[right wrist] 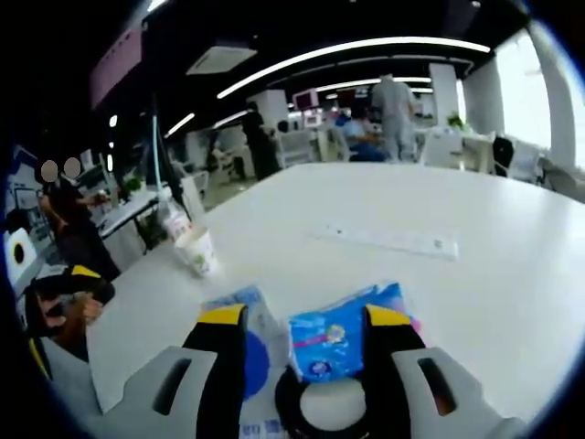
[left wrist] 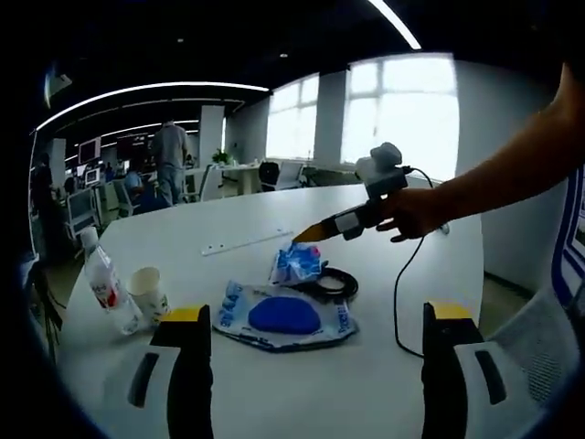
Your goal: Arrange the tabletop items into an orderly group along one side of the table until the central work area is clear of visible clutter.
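A small blue packet is seen between the fingers of the right gripper in the right gripper view, resting partly on a black ring on the white bench. The fingers are spread moderately, one on each side of the packet; whether they already press it cannot be told. In the left gripper view the same packet lies under the tip of the right gripper, which is held by a hand reaching in from the right. Just beside the packet, nearer the left gripper, a flat pouch with a blue pad is spread out. Farther from the packet, toward the bench edge, a paper cup and a bottle stand close together, and a long white strip lies beyond the packet. The left gripper hangs over the bench short of the pouch, its fingers set wide with nothing between them. As a judgement, the packet is being taken for grouping at one side. The soft wrapper could be crumpled or could slip out if it is pinched only at a corner. The ring beneath might be caught by a fingertip and dragged along. The pouch could be nudged, since it lies just beside the left-hand finger in the right gripper view. A trailing cable could sweep across the bench.
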Demonstrator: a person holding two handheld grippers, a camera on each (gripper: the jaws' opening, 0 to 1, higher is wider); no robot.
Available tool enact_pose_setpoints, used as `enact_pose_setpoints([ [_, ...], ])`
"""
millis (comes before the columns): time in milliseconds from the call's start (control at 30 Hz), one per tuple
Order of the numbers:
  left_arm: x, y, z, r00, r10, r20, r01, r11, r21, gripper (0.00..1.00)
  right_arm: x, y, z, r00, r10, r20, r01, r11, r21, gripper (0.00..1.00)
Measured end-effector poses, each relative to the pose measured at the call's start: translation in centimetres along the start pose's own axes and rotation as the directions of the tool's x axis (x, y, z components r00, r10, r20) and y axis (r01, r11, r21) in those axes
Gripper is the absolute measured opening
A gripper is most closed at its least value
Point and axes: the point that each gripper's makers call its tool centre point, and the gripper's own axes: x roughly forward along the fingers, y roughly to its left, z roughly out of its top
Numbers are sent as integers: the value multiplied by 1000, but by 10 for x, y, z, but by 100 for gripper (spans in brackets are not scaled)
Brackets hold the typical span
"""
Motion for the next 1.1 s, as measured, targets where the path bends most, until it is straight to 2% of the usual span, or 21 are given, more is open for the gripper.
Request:
enact_pose_setpoints([
  [133, 9, -3, -4, 1000, -19, -16, 19, 1000, 12, 94, -4, -5, -1, 1000, -18, 4, 18, 1000, 7, 46],
  [233, 15, -4, -6, 999, -40, -16, 40, 999, 0, 90, -9, -11, -1, 999, -42, 17, 41, 998, 37, 46],
  [333, 23, -3, -8, 999, -45, -30, 45, 999, 3, 90, -13, -16, 0, 997, -62, 37, 60, 996, 60, 46],
  [667, 39, 0, -8, 998, -50, -47, 50, 999, 2, 89, -25, -28, -10, 995, -99, 27, 96, 992, 87, 44],
  [1100, 60, -6, -13, 994, -80, -75, 80, 997, -9, 86, -36, -37, -19, 991, -133, 29, 128, 985, 116, 43],
])
